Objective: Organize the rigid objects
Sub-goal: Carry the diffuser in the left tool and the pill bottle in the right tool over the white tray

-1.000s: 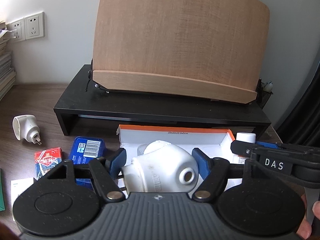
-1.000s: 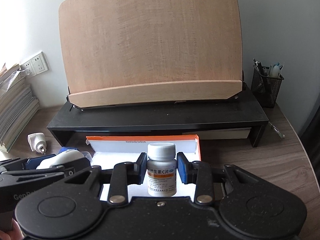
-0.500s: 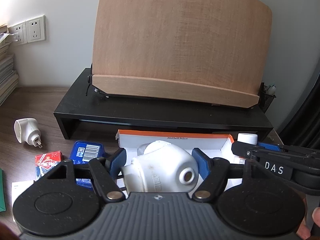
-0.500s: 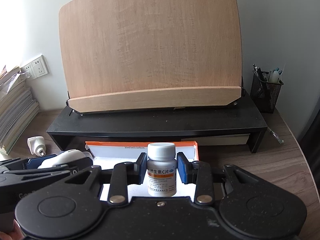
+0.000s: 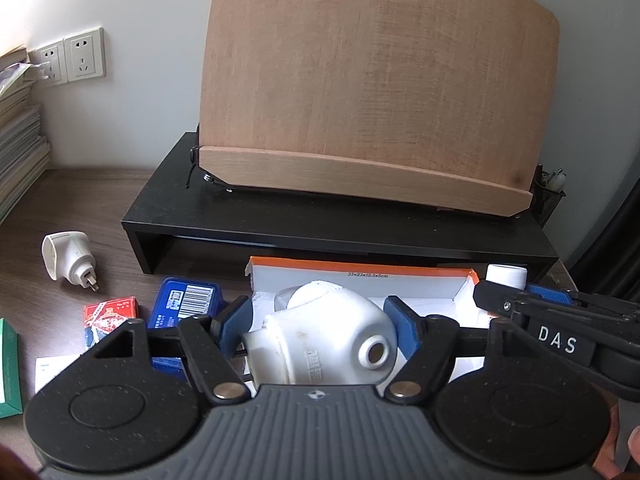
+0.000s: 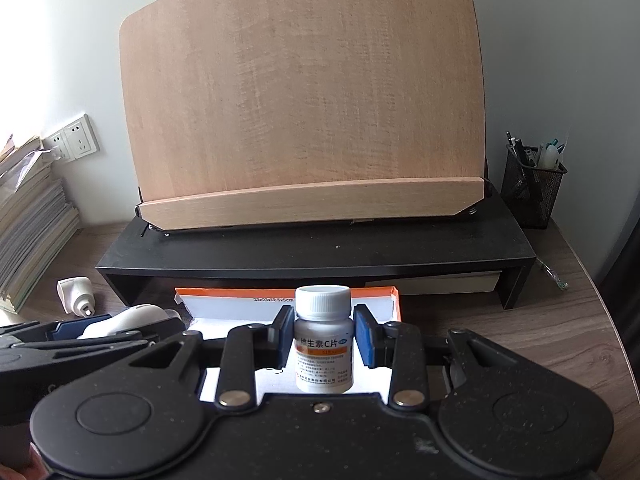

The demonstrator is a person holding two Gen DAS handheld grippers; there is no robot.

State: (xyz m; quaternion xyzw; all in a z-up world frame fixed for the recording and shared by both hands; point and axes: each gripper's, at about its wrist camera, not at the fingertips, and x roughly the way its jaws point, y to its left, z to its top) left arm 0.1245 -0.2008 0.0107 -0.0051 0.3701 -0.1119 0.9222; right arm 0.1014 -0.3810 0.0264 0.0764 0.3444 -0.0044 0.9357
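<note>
My left gripper (image 5: pixel 322 326) is shut on a white rounded plastic fitting (image 5: pixel 324 344) and holds it over the left part of the white box with orange rim (image 5: pixel 360 270). My right gripper (image 6: pixel 323 332) is shut on a white vitamin C pill bottle (image 6: pixel 323 340), upright over the same box (image 6: pixel 240 294). The right gripper shows at the right of the left wrist view (image 5: pixel 560 332), with the bottle cap (image 5: pixel 506 276) above it. The left gripper shows at the left of the right wrist view (image 6: pixel 80 336).
A black monitor riser (image 5: pixel 340 224) with a wooden book stand (image 5: pixel 372 80) stands behind the box. A white plug adapter (image 5: pixel 66 256), a blue tin (image 5: pixel 186 302), a red card pack (image 5: pixel 108 312) and a green box (image 5: pixel 8 368) lie at left. A mesh pen holder (image 6: pixel 530 188) stands at right.
Both grippers have risen a little and pulled slightly back, so the scene sits lower in both views. The fitting and the bottle stay held as before.
</note>
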